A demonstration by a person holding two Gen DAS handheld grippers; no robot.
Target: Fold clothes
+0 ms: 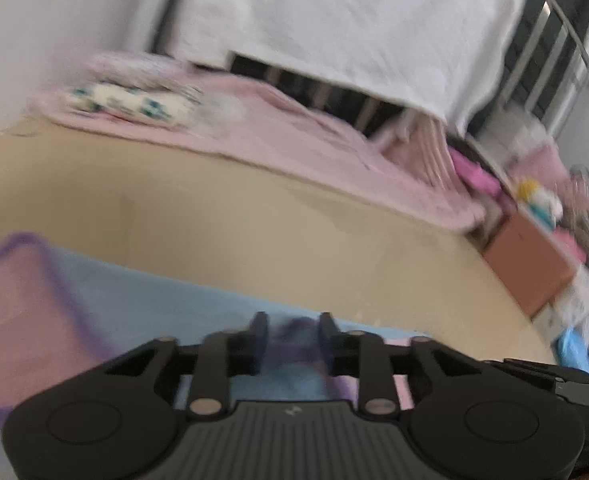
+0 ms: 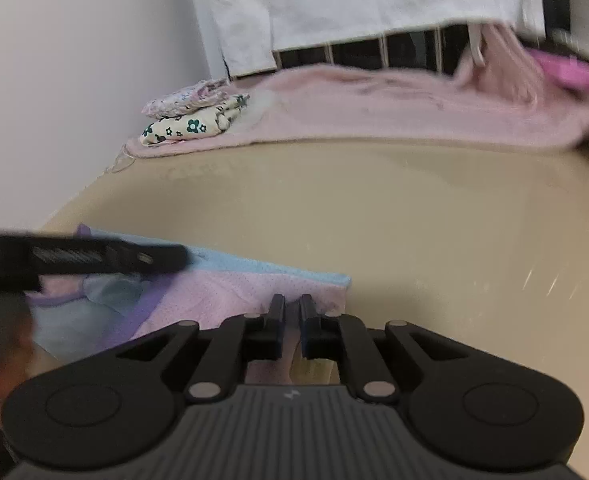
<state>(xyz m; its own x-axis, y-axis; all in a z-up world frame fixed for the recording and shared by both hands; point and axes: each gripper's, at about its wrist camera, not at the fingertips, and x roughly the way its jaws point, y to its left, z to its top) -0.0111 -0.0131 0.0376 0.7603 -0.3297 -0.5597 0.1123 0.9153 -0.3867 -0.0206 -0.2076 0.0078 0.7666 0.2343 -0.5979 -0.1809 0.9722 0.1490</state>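
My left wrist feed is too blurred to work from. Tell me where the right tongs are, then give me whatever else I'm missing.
Observer: The right tongs sit at the near edge of the pink garment, close to its right corner. Only a narrow gap shows between them.
Operator: Say whether they grip it.
Observer: I can't tell. Pink cloth shows in the gap, but I can't see whether the pads press on it.
Operator: Now describe my left tongs from that side.
Observer: The left tongs reach in from the left over the garment's blue far edge. I can't tell if they touch it.
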